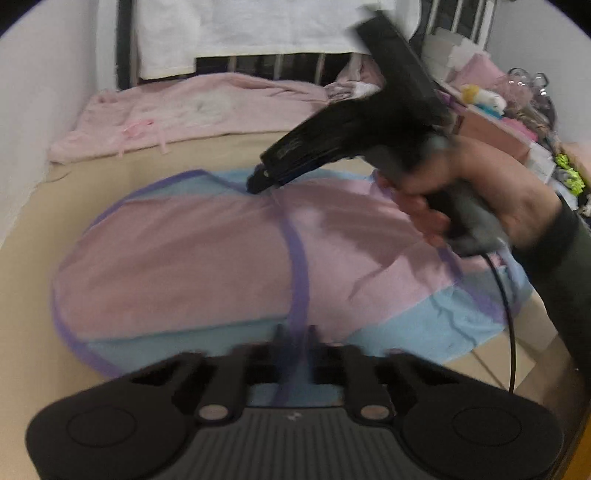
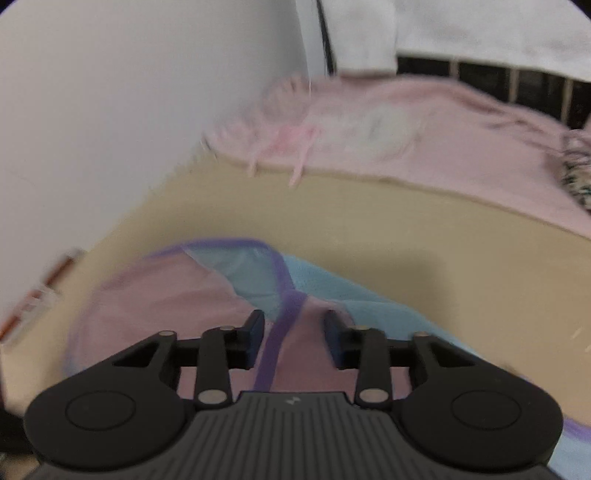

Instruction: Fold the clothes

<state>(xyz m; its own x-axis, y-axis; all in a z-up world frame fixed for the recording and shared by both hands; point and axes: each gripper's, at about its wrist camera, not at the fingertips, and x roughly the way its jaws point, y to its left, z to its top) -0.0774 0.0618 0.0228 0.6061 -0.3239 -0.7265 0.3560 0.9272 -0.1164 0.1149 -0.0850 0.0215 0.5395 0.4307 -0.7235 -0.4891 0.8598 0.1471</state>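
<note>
Beige bed surface (image 1: 33,295) fills most of both views, with a pale wall (image 1: 22,110) along its left side. At the far end a pink blanket (image 1: 184,107) lies crumpled, and behind it a white cloth (image 1: 240,26) hangs over a dark rail. On the far right stands a shelf with mixed small things (image 1: 517,96); they are too blurred to name.

In the middle of the bed lies the garment (image 1: 184,258), flat, pink in the centre and light blue at the near and far edges. A purple trim (image 1: 295,258) runs around it and also crosses it from near to far.

The person's right hand (image 1: 480,192) comes in from the right in a dark sleeve (image 1: 554,251), with a black cable (image 1: 506,314) hanging under it. It holds the right gripper (image 1: 258,182) pointing down and to the left, with the tip at the far edge of the garment, where the trim meets the blue part. In the right wrist view its jaws stand a little apart; the purple trim passes between them and the pads (image 2: 258,332) do not seem to press it.

The left gripper (image 1: 297,334) is at the near edge of the garment and points down. Its fingers are almost together, and the purple trim is pinched between them.
</note>
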